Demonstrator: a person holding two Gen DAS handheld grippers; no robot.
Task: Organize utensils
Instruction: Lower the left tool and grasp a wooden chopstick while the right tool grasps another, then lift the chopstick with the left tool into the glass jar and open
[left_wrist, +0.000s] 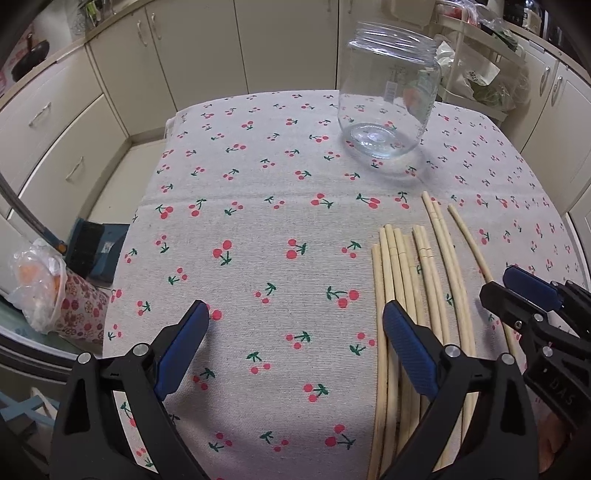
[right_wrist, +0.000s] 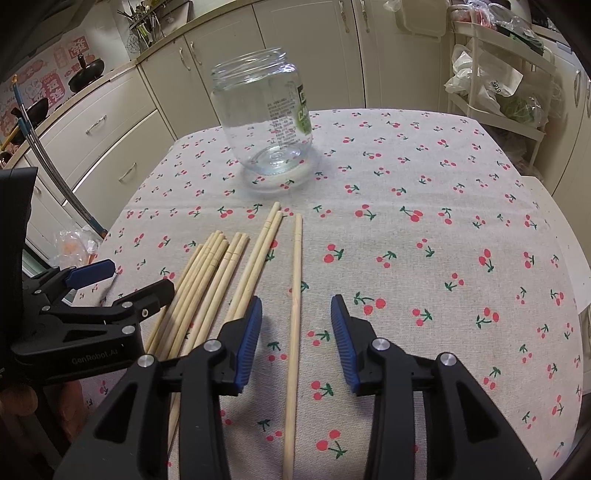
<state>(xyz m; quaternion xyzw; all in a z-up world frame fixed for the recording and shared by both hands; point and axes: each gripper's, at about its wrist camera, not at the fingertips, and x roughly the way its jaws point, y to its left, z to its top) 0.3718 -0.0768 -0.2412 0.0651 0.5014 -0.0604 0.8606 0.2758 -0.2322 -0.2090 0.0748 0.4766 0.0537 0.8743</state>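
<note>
We are holding two grippers low over a table covered in a cherry-print cloth (right_wrist: 424, 177), both angled down at the work. A clear glass jar (right_wrist: 264, 118) is standing upright and empty toward the far edge, its mouth open, likely the place the sticks are meant to end up.

Nearer to us, a loose row of pale wooden chopsticks (right_wrist: 207, 280) is lying flat on the cloth, running from the near edge toward the jar. One single chopstick (right_wrist: 295, 295) is lying apart from the rest, just to the right of the group.

Our right gripper (right_wrist: 295, 314) is straddling that lone stick: its blue-padded jaws are standing partly open, one on each side, with clear gaps, so nothing is being gripped yet. We judge it is lining up to pinch this stick first because it is the easiest to pick out.

Our left gripper (left_wrist: 295, 321) is waiting over bare cloth left of the group, jaws wide apart and holding nothing, its right finger (left_wrist: 406, 347) above the leftmost sticks.
</note>
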